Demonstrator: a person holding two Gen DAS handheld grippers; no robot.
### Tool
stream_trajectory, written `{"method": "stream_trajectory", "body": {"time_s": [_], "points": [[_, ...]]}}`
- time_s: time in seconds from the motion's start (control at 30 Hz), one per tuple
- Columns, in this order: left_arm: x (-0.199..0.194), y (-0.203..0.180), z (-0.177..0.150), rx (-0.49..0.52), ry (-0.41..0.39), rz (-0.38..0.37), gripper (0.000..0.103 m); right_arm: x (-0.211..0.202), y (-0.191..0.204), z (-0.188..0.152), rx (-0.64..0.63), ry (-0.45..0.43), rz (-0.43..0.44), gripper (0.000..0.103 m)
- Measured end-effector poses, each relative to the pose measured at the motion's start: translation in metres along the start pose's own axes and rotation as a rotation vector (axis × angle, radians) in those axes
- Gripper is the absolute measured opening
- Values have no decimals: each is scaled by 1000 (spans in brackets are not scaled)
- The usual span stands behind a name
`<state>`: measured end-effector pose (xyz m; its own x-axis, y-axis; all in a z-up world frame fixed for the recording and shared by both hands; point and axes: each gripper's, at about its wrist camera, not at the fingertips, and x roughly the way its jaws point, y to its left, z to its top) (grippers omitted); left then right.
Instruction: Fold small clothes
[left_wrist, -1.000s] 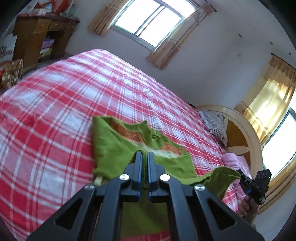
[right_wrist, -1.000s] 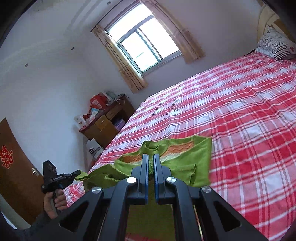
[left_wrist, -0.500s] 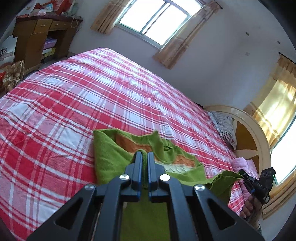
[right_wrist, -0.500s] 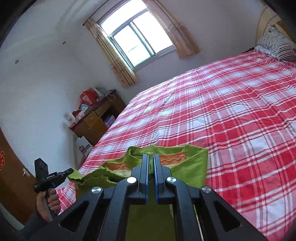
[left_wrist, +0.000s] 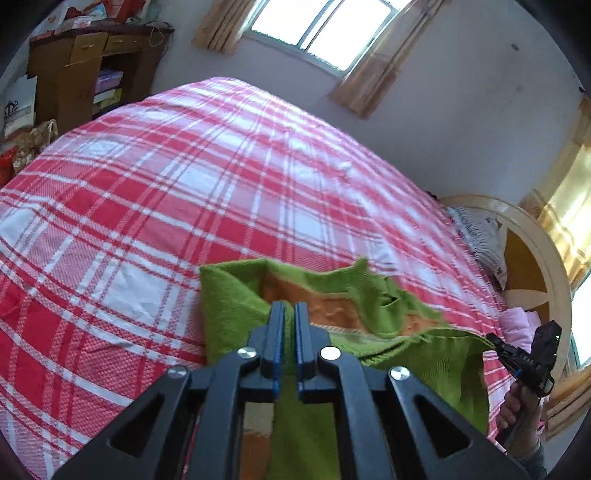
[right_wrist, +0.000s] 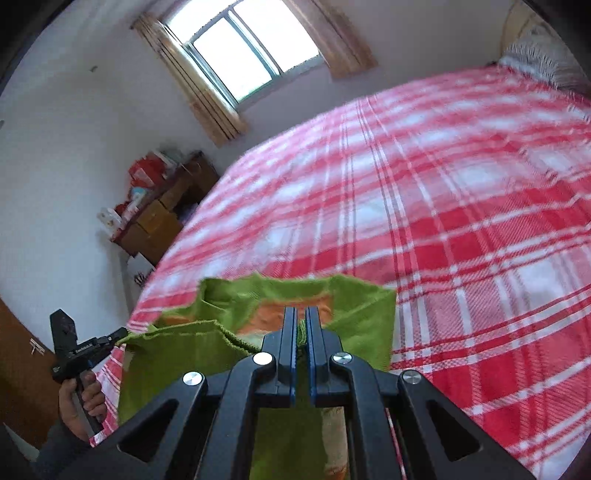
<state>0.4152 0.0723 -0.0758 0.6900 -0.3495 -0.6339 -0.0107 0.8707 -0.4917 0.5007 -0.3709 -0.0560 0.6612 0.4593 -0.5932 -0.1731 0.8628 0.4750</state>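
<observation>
A small green garment (left_wrist: 236, 306) with an orange panel is lying partly on the red-and-white checked bed (left_wrist: 177, 192), its far part resting on the cover while its near edge is being held up off it by both tongs. The left gripper (left_wrist: 289, 310) is sitting clamped on the green cloth, which is running down between its two fingers, and the right gripper (right_wrist: 301, 314) is pinching the same garment in the same way, so the fabric is stretching between the two as a raised fold. Beyond the bed, a window with tan curtains (left_wrist: 321, 29) is letting in light, and a brown wooden cabinet (left_wrist: 85, 70) loaded with boxes and red bags is standing at the bed's far corner. Nothing is lying on the cover between the garment and the far side of the bed. The left wrist view is showing the curved wooden headboard (left_wrist: 532, 266), a striped pillow (left_wrist: 480, 240) and pink bedding at the head of the bed, a yellow-curtained window beyond, and the person's right hand (left_wrist: 521, 406) gripping its tool beside the bed. The right wrist view is showing instead the person's left hand (right_wrist: 79, 398) on its tool handle and a brown door at the frame's edge; that view is blurred
</observation>
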Motion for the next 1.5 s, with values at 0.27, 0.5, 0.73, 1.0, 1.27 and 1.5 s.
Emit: {"method": "stream_trajectory", "body": {"time_s": [0.27, 0.5, 0.73, 1.0, 1.27, 1.5], "points": [[-23, 4, -1, 43, -41, 39, 15, 14, -18, -2, 21, -3, -66, 45], [-6, -16, -10, 205, 26, 88, 60, 7, -7, -9, -43, 25, -84, 49], [35, -33, -28, 376, 132, 229, 7, 34, 19, -26, -237, 145, -195, 17], [-11, -32, -11, 334, -46, 152, 5, -4, 34, -10, -297, 14, -207, 3], [25, -12, 2, 226, 2, 198, 5, 21, 24, 13, -270, 4, -258, 2], [48, -10, -13, 235, 35, 289, 13, 62, -5, -1, -229, 106, -299, 3]]}}
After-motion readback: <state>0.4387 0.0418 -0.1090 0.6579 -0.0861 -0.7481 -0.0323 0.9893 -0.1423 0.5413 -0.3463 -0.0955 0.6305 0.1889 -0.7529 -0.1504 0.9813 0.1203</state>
